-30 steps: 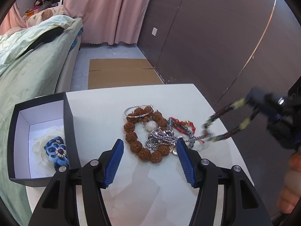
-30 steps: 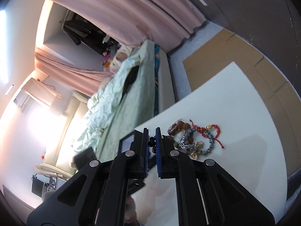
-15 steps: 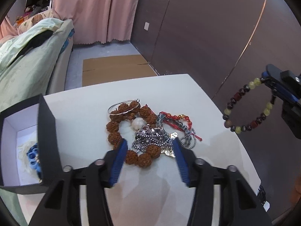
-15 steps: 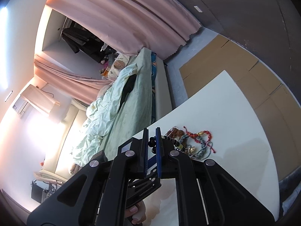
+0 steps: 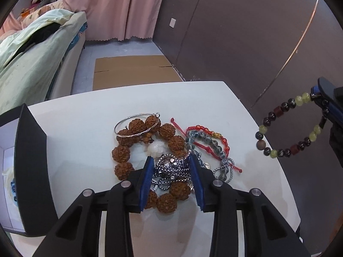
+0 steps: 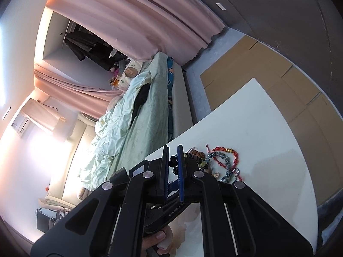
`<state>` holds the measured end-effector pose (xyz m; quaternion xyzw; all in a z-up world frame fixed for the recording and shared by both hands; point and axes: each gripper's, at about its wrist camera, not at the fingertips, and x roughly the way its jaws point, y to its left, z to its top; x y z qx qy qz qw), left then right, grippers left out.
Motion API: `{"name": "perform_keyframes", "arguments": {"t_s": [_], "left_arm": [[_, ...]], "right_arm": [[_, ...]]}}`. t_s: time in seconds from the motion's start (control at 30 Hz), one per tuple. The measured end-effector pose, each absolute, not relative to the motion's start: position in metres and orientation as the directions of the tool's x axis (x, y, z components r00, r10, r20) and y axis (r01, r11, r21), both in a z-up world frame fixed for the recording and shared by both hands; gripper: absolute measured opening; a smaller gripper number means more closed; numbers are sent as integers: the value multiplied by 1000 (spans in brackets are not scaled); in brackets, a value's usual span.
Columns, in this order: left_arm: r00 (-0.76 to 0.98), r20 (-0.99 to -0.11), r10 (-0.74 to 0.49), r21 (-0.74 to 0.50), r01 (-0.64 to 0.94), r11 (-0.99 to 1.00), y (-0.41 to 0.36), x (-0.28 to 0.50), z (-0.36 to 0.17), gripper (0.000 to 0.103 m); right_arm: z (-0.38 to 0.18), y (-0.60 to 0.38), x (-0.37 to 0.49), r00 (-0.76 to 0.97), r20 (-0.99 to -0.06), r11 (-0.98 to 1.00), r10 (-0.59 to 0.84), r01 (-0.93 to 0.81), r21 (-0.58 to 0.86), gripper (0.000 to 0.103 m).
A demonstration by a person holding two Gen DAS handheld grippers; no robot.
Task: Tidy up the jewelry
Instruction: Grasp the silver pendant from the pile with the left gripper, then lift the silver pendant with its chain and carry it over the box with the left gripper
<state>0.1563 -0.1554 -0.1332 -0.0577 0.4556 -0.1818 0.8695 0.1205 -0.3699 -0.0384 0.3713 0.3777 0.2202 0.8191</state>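
Note:
A jewelry pile lies mid-table: a brown seed-bead bracelet (image 5: 167, 137), a thin silver bangle (image 5: 137, 126), a red cord bracelet (image 5: 205, 135), grey beads and a silver chain (image 5: 171, 169). My left gripper (image 5: 171, 165) is low over the pile, its blue pads on either side of the silver chain, still apart. My right gripper (image 6: 172, 156) is shut on a dark-and-green bead bracelet (image 5: 287, 128), which hangs in the air off the table's right edge. An open black box (image 5: 30, 160) with a blue flower piece stands at the left.
The white table (image 5: 85, 132) ends close on the right and front. A bed (image 5: 32, 64) is beyond on the left, cardboard (image 5: 133, 70) on the floor behind, and a dark wall (image 5: 235, 32) on the right.
My left gripper dropped forward onto the pile and its jaws narrowed around the silver chain. The right gripper lifted the bead bracelet clear of the pile and out to the right.

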Motion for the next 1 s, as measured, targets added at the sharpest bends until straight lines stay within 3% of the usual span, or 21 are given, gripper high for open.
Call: {"name": "perform_keyframes", "arguments": {"t_s": [0.27, 1.0], "left_arm": [[493, -758, -427, -351, 243, 904, -146, 158, -134, 28], [639, -599, -483, -426, 256, 868, -93, 107, -40, 27]], "right_arm": [[-39, -365, 123, 609, -468, 635, 641, -78, 768, 9], [-29, -352, 100, 611, -458, 647, 646, -118, 753, 9]]}}
